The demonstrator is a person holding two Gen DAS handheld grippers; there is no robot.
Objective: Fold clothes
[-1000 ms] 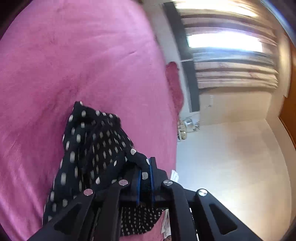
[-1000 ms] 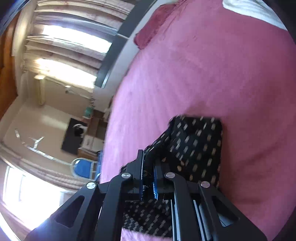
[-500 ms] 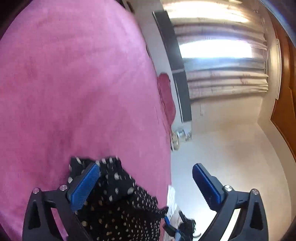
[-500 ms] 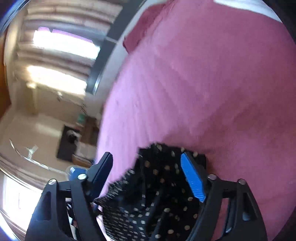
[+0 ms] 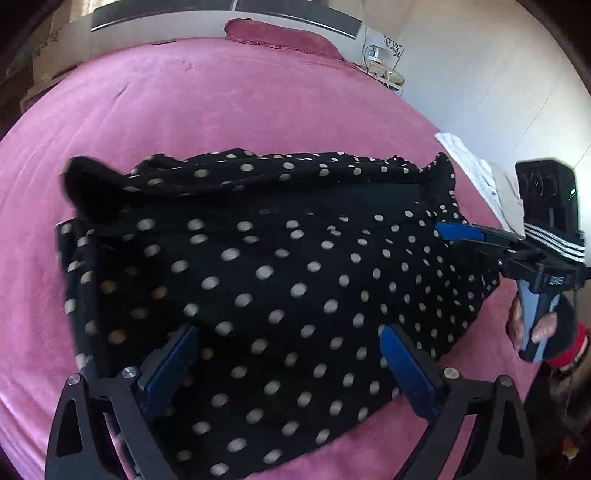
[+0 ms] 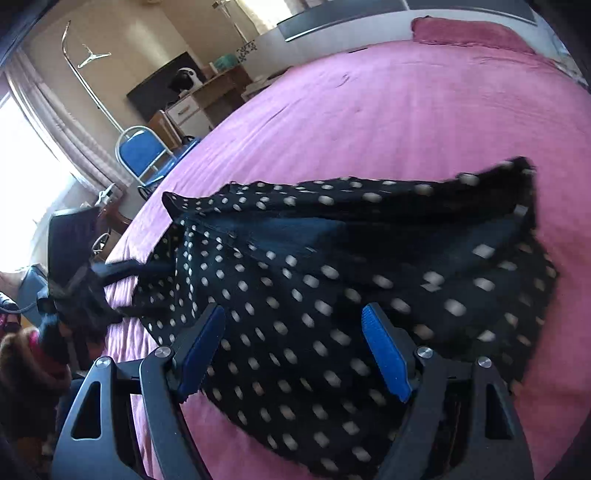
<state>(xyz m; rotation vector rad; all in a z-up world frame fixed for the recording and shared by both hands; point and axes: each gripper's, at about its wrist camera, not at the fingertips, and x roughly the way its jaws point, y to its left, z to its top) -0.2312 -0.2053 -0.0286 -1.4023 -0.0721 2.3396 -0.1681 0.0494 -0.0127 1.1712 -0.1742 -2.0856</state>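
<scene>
Two grippers hang wide open over the work, and neither has hold of anything. Nearest the lens in the left wrist view, the left gripper [image 5: 288,365] spreads its blue pads above the polka-dot garment [image 5: 266,280], cloth showing between them but not pinched; its jaws have just been opening. The right gripper [image 6: 293,350] stands the same way in its own view, parted over the fabric and gripping nothing, having likewise just let go. Beneath both, the garment lies spread across the pink bed cover [image 5: 221,103], dark lining showing along a turned-over band near its far edge, with one corner bunched up at the left. By my reading a first fold has been laid down and released; further folds and smoothing of the rumpled edges remain. Beyond the cloth, a pink pillow [image 5: 280,35] sits at the head of the bed. No basket, drawer or other container for clothes appears in either view.
</scene>
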